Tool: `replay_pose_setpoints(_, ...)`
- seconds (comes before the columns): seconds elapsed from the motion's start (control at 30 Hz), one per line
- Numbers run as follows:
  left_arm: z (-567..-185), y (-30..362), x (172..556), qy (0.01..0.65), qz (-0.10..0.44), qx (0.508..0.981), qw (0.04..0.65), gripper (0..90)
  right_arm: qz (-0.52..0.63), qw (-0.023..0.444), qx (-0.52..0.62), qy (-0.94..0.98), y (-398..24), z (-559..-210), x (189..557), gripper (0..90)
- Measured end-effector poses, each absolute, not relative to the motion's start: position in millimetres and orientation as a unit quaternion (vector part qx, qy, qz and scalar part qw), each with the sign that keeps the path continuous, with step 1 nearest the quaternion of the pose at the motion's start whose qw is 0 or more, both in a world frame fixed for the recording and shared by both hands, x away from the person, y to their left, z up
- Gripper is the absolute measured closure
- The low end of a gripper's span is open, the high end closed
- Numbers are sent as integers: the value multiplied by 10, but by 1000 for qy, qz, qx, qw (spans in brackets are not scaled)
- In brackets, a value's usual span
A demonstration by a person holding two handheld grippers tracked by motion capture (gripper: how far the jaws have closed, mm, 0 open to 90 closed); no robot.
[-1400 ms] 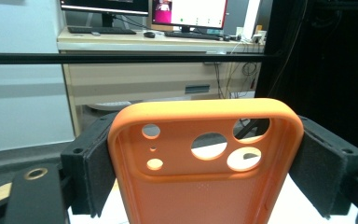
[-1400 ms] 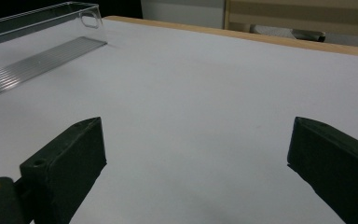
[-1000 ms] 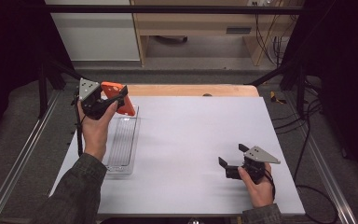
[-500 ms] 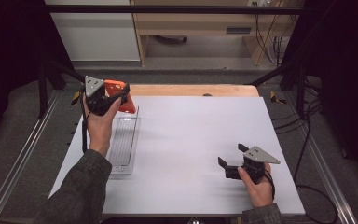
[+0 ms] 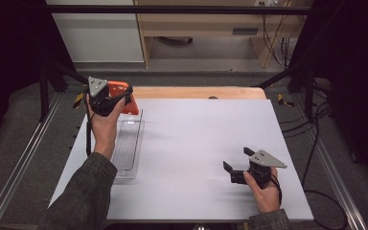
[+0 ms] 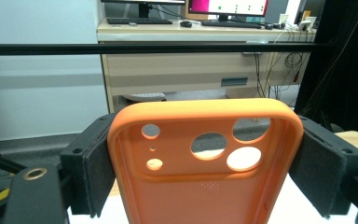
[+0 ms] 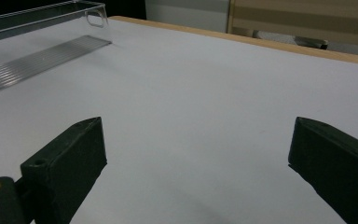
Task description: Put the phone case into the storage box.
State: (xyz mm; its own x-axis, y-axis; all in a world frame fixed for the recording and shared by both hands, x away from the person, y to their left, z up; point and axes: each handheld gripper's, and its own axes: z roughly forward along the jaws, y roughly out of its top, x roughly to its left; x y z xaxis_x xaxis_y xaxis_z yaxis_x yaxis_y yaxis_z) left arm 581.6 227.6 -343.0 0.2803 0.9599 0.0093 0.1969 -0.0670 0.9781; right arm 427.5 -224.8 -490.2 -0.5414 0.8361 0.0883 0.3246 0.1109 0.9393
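While a clear plastic tray (image 5: 127,148) lies along the left side of the white table (image 5: 196,139), the person's left gripper (image 5: 106,98) holds an orange phone case (image 5: 124,96) in the air above the tray's far end, near the table's wooden back edge (image 5: 196,92). In the left gripper view the two padded jaws press on the case's long sides, one on each, pinching it upright with its hollow inner face toward the camera. The case (image 6: 205,163) is a bright, matte orange with rounded corners and a raised rim; near its top is a cluster of round camera openings, two large and several small, through which the pale furniture behind can be seen. Beyond it a black horizontal bar (image 6: 168,48) crosses the scene in front of a light wooden desk (image 6: 191,70) carrying keyboards and a monitor. The tray beneath is empty of other items where visible, its ribbed floor showing through the clear walls. To the right, well apart from the tray and the case, the right gripper (image 5: 237,165) rests low over the bare white surface near the table's front right, its jaws spread wide with nothing between them. Dark cables (image 5: 316,158) trail off the table's right side.
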Motion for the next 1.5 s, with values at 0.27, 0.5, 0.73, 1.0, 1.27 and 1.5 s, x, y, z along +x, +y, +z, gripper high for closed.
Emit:
replay_pose_setpoints(0.27,-3478,2287,5866,471,380,625,493,166,525,244,411,704,-2259,-4901,4277,39)
replay_pose_setpoints(0.5,-3524,2277,5908,472,384,627,485,165,523,245,412,705,-2257,-4904,4279,39)
replay_pose_setpoints(0.73,-3649,2295,5964,484,379,625,481,165,521,246,410,707,-2258,-4909,4283,39)
replay_pose_setpoints(1.0,-3759,2330,5995,495,377,625,471,165,521,245,410,707,-2259,-4909,4281,38)
replay_pose_setpoints(1.27,-3829,2330,6011,501,373,627,467,165,522,245,410,706,-2259,-4905,4276,38)
replay_pose_setpoints(1.5,-3848,2326,6024,501,372,629,465,164,521,246,410,707,-2259,-4907,4277,38)
